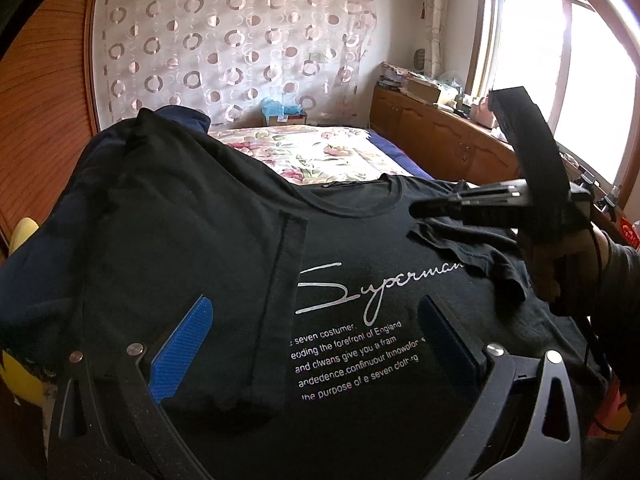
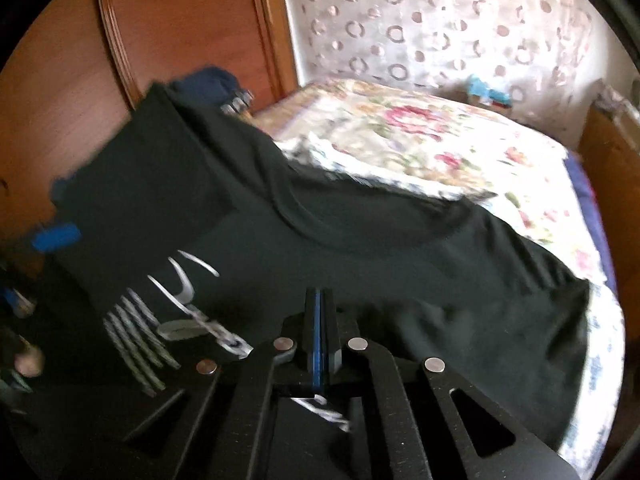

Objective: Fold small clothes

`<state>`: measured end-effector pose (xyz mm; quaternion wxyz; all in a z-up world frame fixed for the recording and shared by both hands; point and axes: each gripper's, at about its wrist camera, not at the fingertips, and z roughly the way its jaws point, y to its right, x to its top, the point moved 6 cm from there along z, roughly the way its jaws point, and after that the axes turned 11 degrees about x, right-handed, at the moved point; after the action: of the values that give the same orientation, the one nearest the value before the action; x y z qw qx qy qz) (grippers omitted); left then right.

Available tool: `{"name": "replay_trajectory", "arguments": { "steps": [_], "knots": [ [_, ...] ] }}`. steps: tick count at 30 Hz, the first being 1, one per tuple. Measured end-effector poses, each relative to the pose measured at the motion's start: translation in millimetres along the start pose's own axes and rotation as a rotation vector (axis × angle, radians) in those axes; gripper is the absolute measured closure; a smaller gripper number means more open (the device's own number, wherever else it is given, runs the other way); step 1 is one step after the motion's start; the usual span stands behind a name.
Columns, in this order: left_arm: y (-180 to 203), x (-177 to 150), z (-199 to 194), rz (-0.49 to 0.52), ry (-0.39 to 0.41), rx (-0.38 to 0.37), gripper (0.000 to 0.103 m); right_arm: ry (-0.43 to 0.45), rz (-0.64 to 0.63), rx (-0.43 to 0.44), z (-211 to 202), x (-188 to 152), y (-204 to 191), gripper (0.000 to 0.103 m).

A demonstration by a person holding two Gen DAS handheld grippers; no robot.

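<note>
Room: bedroom with a floral bedspread (image 1: 316,152), circle-patterned curtain (image 1: 224,40) at 12 o'clock, wooden cabinets (image 1: 440,132) under a window at 2 o'clock.
Shirt: black T-shirt (image 1: 360,248) lies chest-up at the bed's near end, collar toward 12 o'clock, filling the middle of both views.
Left side: sleeve panel (image 1: 192,240) already lies folded over the chest at 9 o'clock, likely to narrow the shirt.
Left gripper (image 1: 316,344): released, jaws spread wide, hovering over the printed text without pinching cloth.
Right gripper (image 2: 319,332): clenched, pads pressed together; cloth between them, cannot tell.
Right sleeve (image 1: 468,252): bunched at 3 o'clock just beneath that gripper, apparently the next fold inward.
</note>
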<state>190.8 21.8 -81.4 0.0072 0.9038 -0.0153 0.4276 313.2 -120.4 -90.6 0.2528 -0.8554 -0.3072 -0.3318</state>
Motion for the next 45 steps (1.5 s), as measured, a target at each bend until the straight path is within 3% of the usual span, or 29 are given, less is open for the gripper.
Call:
{"name": "replay_trajectory", "arguments": {
  "steps": [3,6,9,11,14,18,24,34,45],
  "knots": [
    [-0.9,-0.3,0.0,0.002,0.003,-0.001,0.0,0.023,0.001,0.01,-2.3,5.8,0.1,0.103],
    [-2.7,0.2,0.3,-0.002,0.003,-0.002,0.0,0.035,0.005,-0.033,-12.8,2.9,9.1,0.1],
    [-3.7,1.5,1.0,-0.001,0.006,0.0,0.0,0.037,0.006,-0.074,-25.1,-7.2,18.4,0.091],
    [-7.3,5.5,0.7,0.0,0.017,0.009,0.0,0.034,0.013,-0.111,-30.8,-15.8,27.0,0.072],
    [-17.1,15.4,-0.8,-0.004,0.03,0.012,0.0,0.038,0.046,-0.164,-41.1,-28.5,46.8,0.06],
    [-36.2,32.8,-3.1,-0.004,0.052,0.036,0.001,0.04,0.105,-0.25,-62.1,-45.4,77.4,0.06],
    [-64.7,55.5,1.4,-0.008,0.052,0.071,0.013,0.048,0.189,-0.321,-70.3,-53.8,119.8,0.06],
    [-115.7,80.0,21.7,-0.019,0.003,0.165,0.036,0.031,0.205,-0.311,-49.3,-39.6,142.0,0.06],
    [-125.4,109.1,58.7,0.0,-0.064,0.139,0.047,0.016,0.179,-0.322,-53.3,-42.0,152.0,0.054]
  ]
}}
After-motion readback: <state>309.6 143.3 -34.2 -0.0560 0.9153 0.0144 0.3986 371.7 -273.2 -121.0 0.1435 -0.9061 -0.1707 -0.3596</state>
